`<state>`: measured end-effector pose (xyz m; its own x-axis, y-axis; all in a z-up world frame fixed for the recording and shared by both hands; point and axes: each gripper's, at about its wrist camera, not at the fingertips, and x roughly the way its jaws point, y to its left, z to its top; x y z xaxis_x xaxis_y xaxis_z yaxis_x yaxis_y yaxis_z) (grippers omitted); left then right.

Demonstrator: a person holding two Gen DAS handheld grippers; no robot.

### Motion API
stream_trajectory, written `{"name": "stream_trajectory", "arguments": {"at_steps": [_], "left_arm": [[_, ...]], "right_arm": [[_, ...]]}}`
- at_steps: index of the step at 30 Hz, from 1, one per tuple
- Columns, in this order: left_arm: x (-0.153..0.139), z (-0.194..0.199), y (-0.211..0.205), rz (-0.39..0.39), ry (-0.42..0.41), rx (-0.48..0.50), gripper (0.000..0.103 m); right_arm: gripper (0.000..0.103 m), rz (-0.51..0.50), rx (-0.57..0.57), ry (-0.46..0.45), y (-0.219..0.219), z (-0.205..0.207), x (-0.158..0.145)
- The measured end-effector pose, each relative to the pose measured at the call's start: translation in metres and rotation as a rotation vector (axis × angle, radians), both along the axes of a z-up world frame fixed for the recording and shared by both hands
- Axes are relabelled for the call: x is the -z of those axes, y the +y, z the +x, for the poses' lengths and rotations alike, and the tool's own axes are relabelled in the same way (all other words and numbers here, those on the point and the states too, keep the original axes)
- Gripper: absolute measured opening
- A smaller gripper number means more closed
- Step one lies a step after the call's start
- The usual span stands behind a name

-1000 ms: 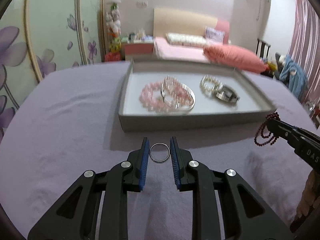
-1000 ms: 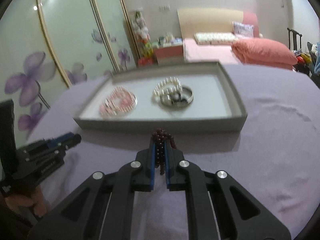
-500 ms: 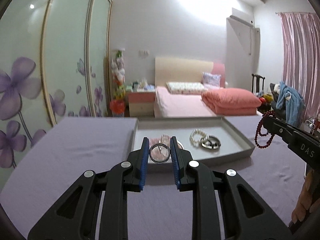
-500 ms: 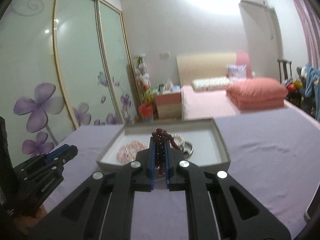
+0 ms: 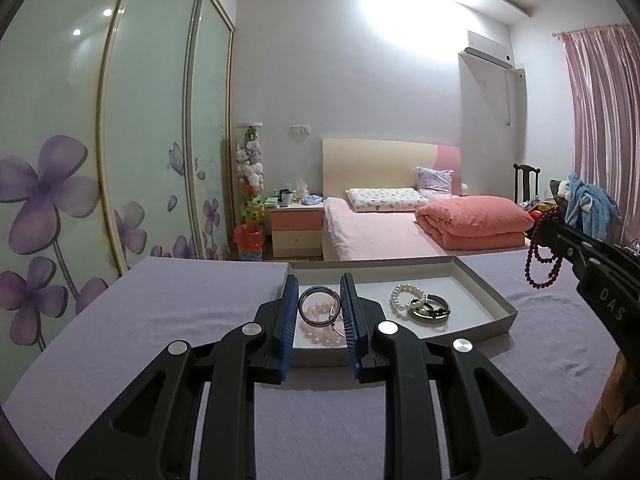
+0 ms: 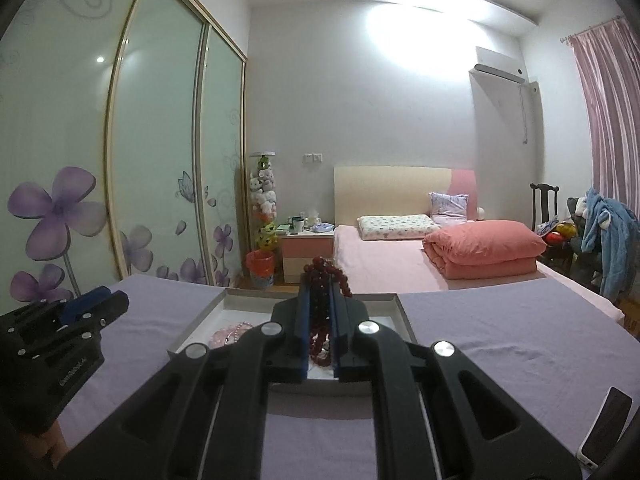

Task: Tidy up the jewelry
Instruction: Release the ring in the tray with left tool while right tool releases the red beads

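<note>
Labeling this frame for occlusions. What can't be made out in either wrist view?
- Tray contents, right wrist view: the right gripper and its dark red bead strand hide most of them.
- Pink bead bracelet, left wrist view: partly behind the left gripper and its metal bangle.
- Nightstand clutter: too small.
- Phone, right wrist view: cut off at the edge.

Bedroom, white walls, bright ceiling glare at upper centre. Sliding wardrobe doors (image 5: 120,140) fill the left of the frame, frosted green with purple flowers. Bed (image 5: 384,228) at centre with beige-pink headboard, patterned pillow, folded salmon duvet (image 5: 472,220). Pink nightstand (image 5: 297,229) left of bed, stacked plush toys beside it. Air conditioner (image 5: 486,50) upper right, pink curtain (image 5: 604,120) at right edge. Lavender-covered worktop (image 5: 160,320) in foreground.
</note>
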<state>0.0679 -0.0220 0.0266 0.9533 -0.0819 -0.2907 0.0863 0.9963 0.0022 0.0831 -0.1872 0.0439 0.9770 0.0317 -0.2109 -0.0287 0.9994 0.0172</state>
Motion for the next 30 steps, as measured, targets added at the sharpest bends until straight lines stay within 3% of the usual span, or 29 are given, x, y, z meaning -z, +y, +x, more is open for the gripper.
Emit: {"name": "stream_trajectory", "arguments": {"at_steps": [21, 30], "left_arm": [[0.0, -0.002, -0.003, 0.004, 0.009, 0.008, 0.022], [-0.003, 0.024, -0.005, -0.009, 0.027, 0.032, 0.022]], "right_arm": [[0.009, -0.001, 0.001, 0.007, 0.002, 0.001, 0.004], [0.009, 0.0, 0.003, -0.009, -0.003, 0.02, 0.0]]}}
